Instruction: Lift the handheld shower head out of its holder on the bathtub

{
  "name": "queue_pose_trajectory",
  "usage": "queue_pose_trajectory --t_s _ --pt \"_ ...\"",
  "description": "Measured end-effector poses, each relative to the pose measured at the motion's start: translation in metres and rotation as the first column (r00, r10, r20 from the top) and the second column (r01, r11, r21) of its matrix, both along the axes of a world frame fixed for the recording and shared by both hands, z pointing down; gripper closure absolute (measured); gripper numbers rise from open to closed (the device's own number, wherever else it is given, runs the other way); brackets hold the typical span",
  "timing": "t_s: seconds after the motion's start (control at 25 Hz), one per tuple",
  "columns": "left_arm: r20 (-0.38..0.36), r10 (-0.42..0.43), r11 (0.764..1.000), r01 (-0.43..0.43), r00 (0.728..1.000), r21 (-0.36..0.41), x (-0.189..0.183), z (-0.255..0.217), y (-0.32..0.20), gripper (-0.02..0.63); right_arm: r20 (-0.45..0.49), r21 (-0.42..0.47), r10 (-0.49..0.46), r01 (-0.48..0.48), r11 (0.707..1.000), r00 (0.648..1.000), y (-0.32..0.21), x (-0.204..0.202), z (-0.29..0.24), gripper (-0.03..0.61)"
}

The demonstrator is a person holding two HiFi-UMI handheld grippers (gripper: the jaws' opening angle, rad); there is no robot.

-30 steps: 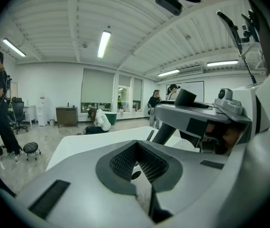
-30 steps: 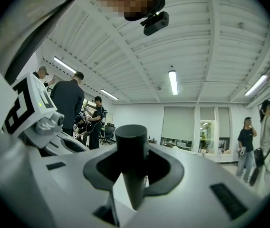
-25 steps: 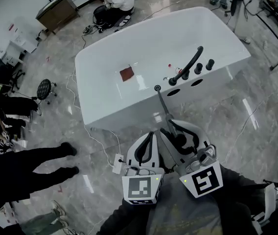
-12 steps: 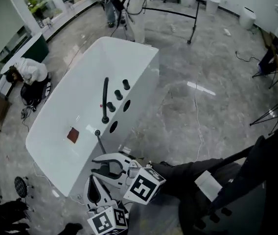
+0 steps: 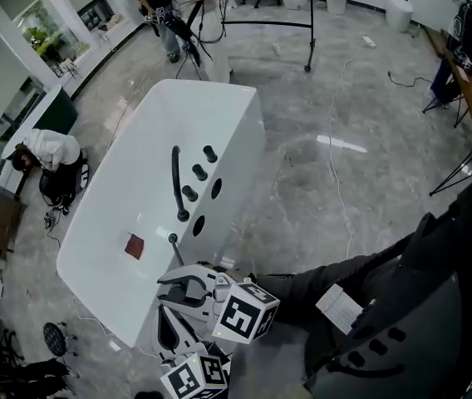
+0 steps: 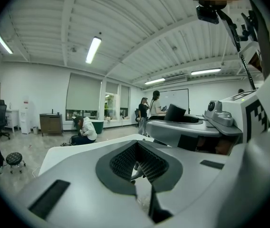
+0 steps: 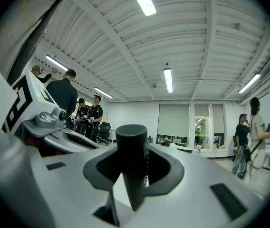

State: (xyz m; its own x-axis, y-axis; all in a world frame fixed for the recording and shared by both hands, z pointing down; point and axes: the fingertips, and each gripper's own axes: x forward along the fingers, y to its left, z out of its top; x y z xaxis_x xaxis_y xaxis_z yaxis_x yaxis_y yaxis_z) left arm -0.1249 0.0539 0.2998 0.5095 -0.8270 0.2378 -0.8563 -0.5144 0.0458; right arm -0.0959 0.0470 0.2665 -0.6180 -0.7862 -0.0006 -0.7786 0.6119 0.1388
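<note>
The white bathtub (image 5: 103, 223) lies at the left of the head view, with a black spout (image 5: 175, 181) and knobs (image 5: 199, 171) on its rim. The handheld shower head (image 5: 173, 239) is a thin rod with a small dark head, slanting up over the tub's near rim. Its dark handle (image 7: 131, 151) stands between the jaws of my right gripper (image 5: 184, 283) (image 7: 131, 175), which is shut on it. My left gripper (image 5: 168, 327) (image 6: 137, 163) sits just below and beside the right one, jaws together with nothing in them.
A brown square (image 5: 135, 246) lies on the tub's floor. A person (image 5: 49, 152) crouches on the floor beyond the tub, and others stand at the far end (image 5: 165, 7). Stands and cables (image 5: 336, 144) cross the marble floor to the right.
The head view has swung round, so the tub now lies to the left instead of straight ahead. Both grippers stay close together by the tub's near rim, the right still holding the handle.
</note>
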Motion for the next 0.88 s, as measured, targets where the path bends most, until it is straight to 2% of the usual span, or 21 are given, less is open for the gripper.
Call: queue_pose_trajectory --t_s 0.24,0.44,0.68,0.88 --pt "-0.002 -0.041 0.999 0.041 0.999 0.016 -0.011 -0.002 -0.004 0.611 0.001 -0.007 -0.026 0.026 1.000 1.000 -0.003 -0.007 0.002 0.468" --pt "-0.017 -0.003 1.000 0.003 1.000 0.011 0.012 -0.010 0.033 0.611 -0.056 0.041 -0.004 0.007 0.999 0.998 0.033 0.015 -0.015 0.468" --pt "0.010 -0.041 0.999 0.041 0.999 0.020 0.001 0.015 0.015 0.611 0.016 0.031 -0.027 0.026 0.999 1.000 0.011 0.007 0.010 0.468" --pt "0.019 -0.053 0.999 0.053 0.998 0.007 0.002 0.020 0.020 0.611 0.052 -0.009 -0.025 0.025 1.000 0.998 0.014 0.011 0.016 0.468"
